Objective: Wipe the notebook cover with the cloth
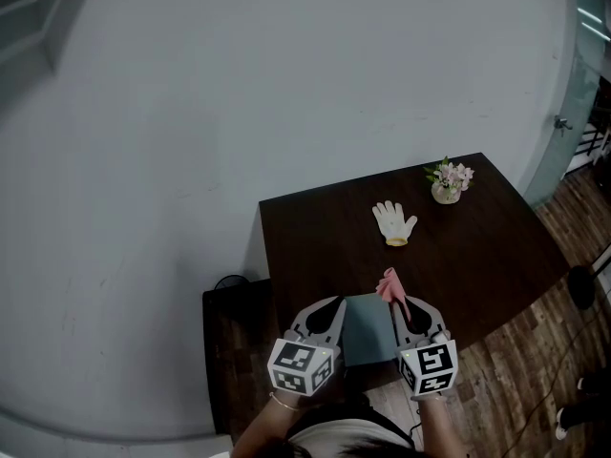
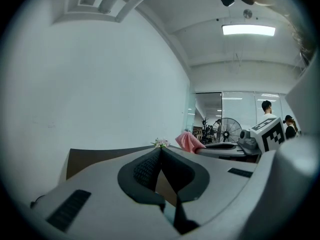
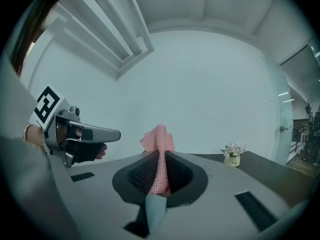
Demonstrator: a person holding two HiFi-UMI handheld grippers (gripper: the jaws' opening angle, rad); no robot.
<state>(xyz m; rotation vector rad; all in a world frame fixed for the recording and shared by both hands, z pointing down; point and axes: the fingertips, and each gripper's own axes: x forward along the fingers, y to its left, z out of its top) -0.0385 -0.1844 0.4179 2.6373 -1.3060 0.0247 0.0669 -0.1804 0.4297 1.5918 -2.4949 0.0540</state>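
Head view showed you holding two grippers over the near edge of the dark table (image 1: pixel 477 256), with one grey-blue notebook (image 1: pixel 368 337) lying between them. Your left gripper (image 1: pixel 334 306) sat just beside the notebook's left edge and your right gripper (image 1: pixel 401 305) beside its right edge. One pink cloth (image 1: pixel 389 282) stood up from the right gripper's tip, just past the notebook's far right corner. In the right gripper view its fingers (image 3: pixel 142 176) were closed on that cloth, which ran up between the ribbed pads and fanned out above them. In the left gripper view your fingers (image 2: pixel 145 171) were pressed together at the tips, and I could make out nothing between them. Farther back on the table lay one white glove (image 1: pixel 393 222), well apart from the notebook, and one small pot of flowers (image 1: pixel 448 181) stood near the far right corner. One fan (image 2: pixel 230 129) showed in the room behind.
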